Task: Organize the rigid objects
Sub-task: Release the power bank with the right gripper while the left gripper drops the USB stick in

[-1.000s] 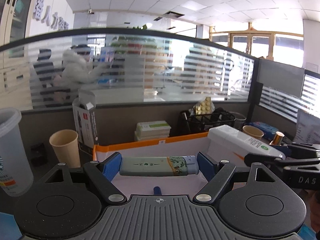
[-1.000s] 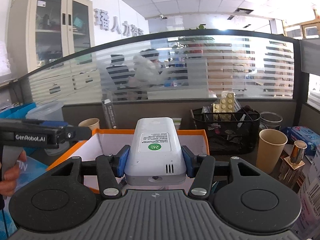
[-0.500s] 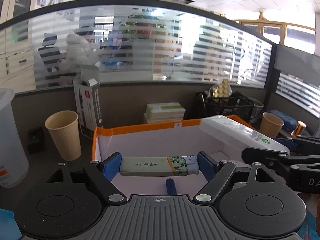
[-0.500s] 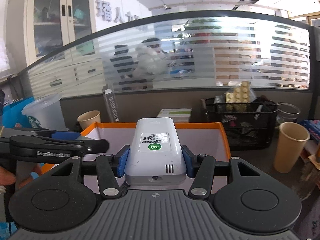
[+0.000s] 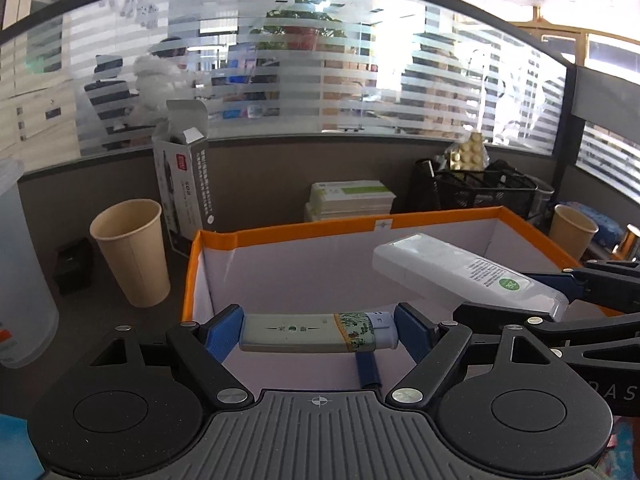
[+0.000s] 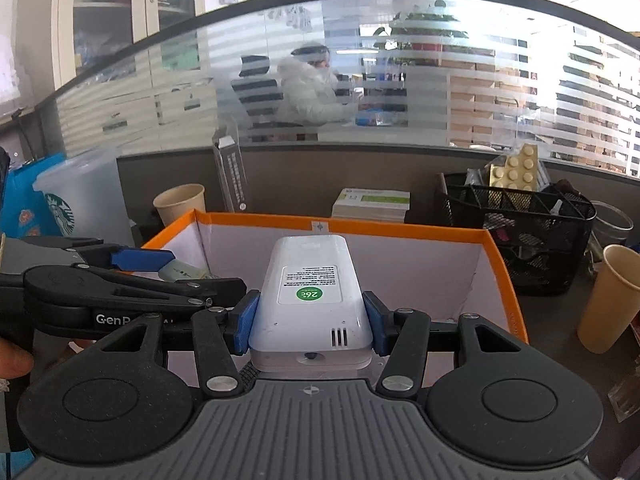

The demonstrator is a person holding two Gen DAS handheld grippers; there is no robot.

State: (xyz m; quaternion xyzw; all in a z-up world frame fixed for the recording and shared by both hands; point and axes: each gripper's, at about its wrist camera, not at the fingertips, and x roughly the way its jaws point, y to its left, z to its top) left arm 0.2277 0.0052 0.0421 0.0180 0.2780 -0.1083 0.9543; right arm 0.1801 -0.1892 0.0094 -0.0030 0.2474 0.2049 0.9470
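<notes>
My left gripper (image 5: 318, 332) is shut on a grey-green tube with a pale cap (image 5: 316, 333), held crosswise by its two ends over the near edge of an orange-rimmed white box (image 5: 344, 227). A small dark blue object (image 5: 368, 368) lies on the box floor just beneath. My right gripper (image 6: 310, 320) is shut on a white remote control (image 6: 310, 292) with a green sticker, pointing into the same box (image 6: 400, 229). In the left wrist view the remote (image 5: 460, 276) hangs over the box's right side. In the right wrist view the left gripper (image 6: 160, 276) reaches in from the left.
Around the box stand paper cups (image 5: 132, 252) (image 6: 608, 300), an opened tall carton (image 5: 184, 188), a stack of flat boxes (image 5: 352, 200), a black mesh basket (image 6: 516, 232) and a clear plastic cup (image 6: 80, 200). A grey partition with striped glass closes the back.
Both grippers have moved forward and lower, so the orange-rimmed box now lies closer and its inside shows more. Each grip is unchanged.
</notes>
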